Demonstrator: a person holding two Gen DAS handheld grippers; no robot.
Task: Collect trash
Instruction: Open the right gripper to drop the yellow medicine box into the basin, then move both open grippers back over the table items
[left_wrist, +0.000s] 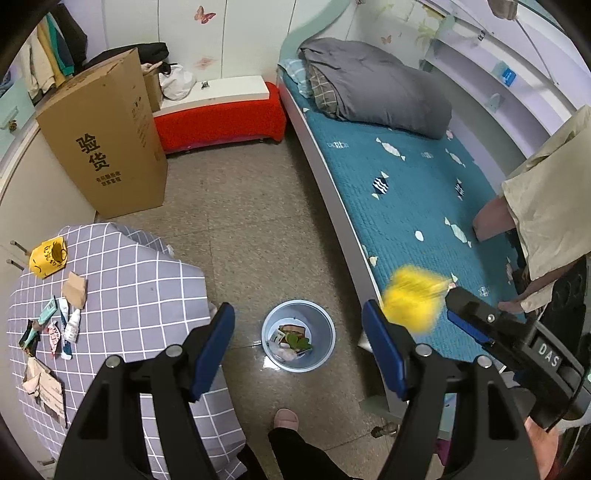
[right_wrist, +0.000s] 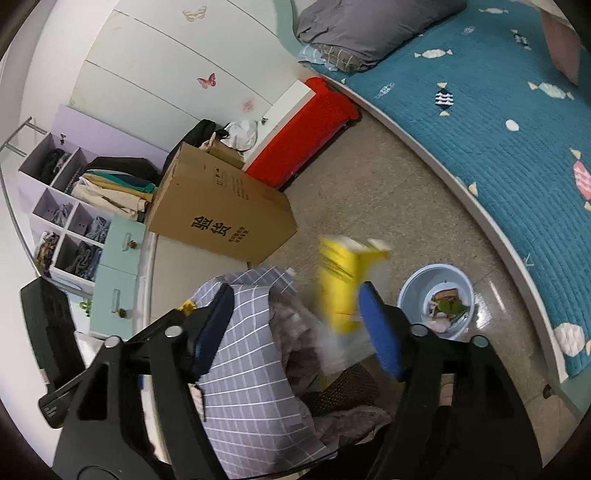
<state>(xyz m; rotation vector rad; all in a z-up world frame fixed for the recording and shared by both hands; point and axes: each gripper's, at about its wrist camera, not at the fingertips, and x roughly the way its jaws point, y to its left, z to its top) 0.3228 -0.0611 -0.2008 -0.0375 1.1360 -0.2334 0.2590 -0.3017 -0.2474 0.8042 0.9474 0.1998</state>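
A blurred yellow wrapper (right_wrist: 343, 284) falls free of the right gripper's (right_wrist: 295, 325) spread fingers above the round plastic bin (right_wrist: 410, 291); the left gripper's (left_wrist: 297, 347) fingers are spread, empty.

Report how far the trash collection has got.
Done: scraps already lie in the blue bin on the floor. In hand: the right gripper stands open, a blurred yellow package loose at its tips, not yet in the bin. Left: wrappers and torn cardboard on the checked table.
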